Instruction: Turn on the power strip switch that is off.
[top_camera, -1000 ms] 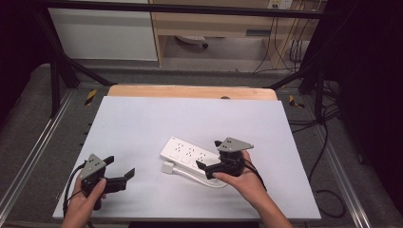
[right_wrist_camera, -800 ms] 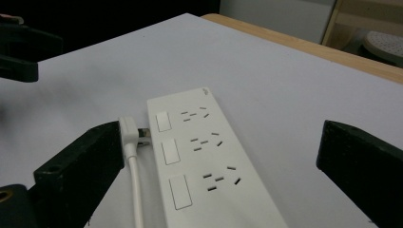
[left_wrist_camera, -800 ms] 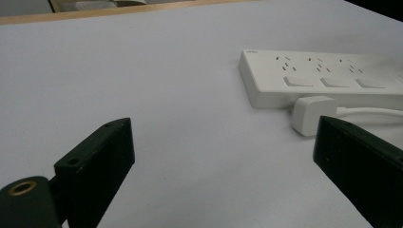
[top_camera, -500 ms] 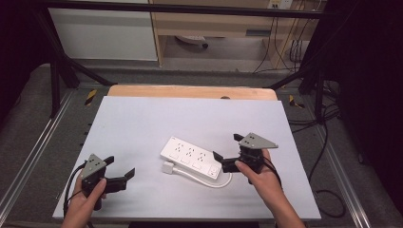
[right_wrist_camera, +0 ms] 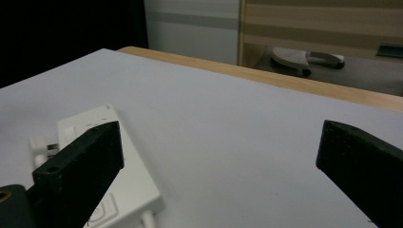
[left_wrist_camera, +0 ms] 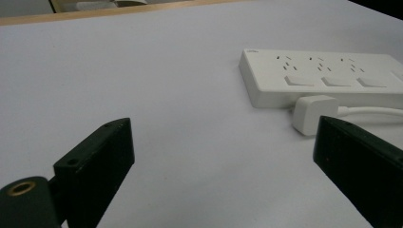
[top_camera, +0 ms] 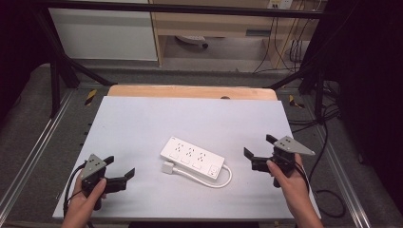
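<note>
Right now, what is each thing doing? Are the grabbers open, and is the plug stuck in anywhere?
Left gripper: open, holding nothing.
Right gripper: open, holding nothing.
Power strip: lying flat on the table, sockets up, nothing plugged in.
Plug: loose, lying beside the strip.

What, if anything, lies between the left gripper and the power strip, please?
In the high view, bare white table separates the left gripper from the power strip; the strip's own plug is nearest.
</note>
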`<state>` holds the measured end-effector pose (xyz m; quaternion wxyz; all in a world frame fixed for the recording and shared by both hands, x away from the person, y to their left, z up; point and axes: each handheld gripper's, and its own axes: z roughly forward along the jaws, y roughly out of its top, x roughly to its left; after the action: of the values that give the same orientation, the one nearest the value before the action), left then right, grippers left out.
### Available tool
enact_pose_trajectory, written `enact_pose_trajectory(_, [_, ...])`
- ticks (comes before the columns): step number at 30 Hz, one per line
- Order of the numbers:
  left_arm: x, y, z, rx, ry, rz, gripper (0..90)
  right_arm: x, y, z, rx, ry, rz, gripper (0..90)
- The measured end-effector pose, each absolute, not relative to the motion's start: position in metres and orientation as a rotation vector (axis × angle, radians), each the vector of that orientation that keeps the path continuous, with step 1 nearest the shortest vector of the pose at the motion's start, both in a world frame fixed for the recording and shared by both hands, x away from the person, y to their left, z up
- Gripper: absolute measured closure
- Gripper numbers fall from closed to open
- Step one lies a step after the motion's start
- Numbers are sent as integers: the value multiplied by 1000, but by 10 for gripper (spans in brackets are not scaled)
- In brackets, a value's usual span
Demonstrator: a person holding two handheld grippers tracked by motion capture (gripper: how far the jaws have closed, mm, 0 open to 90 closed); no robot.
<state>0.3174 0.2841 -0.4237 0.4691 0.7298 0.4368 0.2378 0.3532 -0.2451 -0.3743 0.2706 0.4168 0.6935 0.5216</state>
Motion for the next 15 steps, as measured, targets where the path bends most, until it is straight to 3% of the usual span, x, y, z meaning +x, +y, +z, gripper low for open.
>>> enact_pose_trajectory(15, [317,285,-423,1794,1062,597,65,351,-296,-424,1335,1794,1313,30])
